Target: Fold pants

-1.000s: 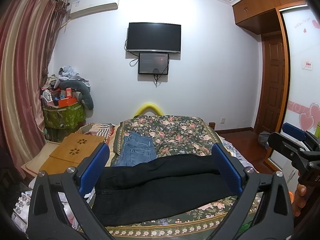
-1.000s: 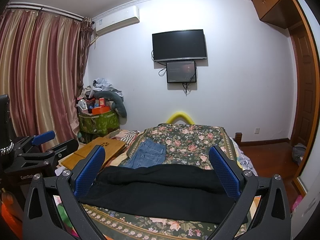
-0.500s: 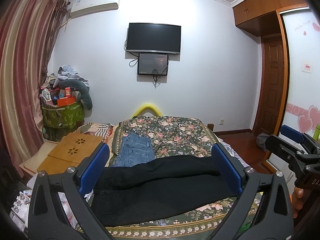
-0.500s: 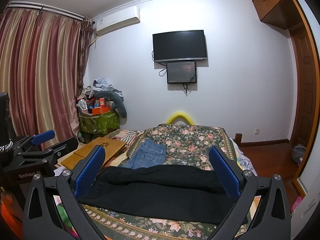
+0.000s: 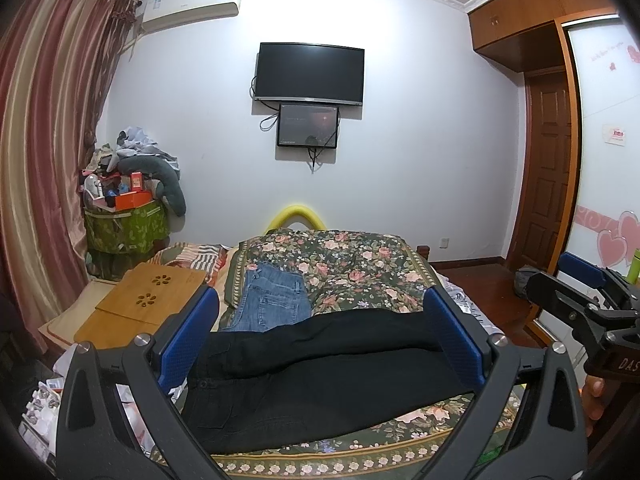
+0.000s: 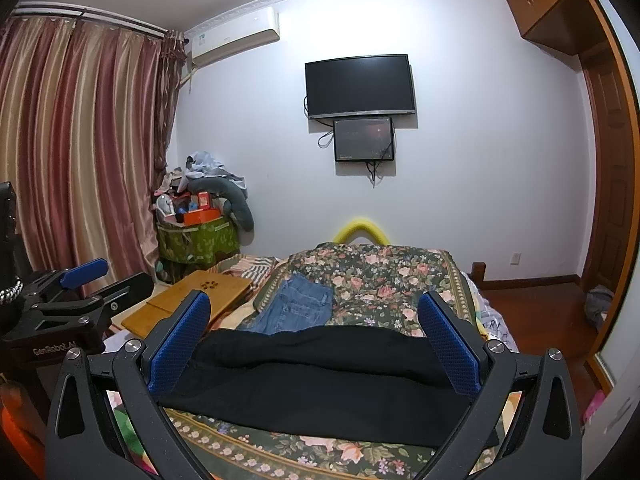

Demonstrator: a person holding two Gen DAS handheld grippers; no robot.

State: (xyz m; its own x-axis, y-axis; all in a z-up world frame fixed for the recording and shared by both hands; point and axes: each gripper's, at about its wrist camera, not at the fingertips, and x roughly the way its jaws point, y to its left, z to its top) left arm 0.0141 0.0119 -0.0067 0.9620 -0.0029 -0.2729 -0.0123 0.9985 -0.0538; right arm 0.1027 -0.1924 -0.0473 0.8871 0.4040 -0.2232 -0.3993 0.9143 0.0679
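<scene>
Black pants (image 5: pixel 320 376) lie flat across the near end of the bed, waistband to the left, on a floral blanket (image 5: pixel 344 272). They also show in the right wrist view (image 6: pixel 320 376). My left gripper (image 5: pixel 320 320) is open and empty, held above and in front of the pants. My right gripper (image 6: pixel 316 324) is open and empty too, at a similar height. Each gripper shows at the other view's edge: the right one (image 5: pixel 580 300), the left one (image 6: pixel 72 300).
Folded blue jeans (image 5: pixel 272 300) lie on the blanket behind the black pants. A wooden lap table (image 5: pixel 148 300) sits left of the bed. A cluttered green bin (image 5: pixel 124 224) stands by the curtain. A wardrobe and door are at right.
Both views have shifted very slightly; the grippers stay open and the pants have not moved.
</scene>
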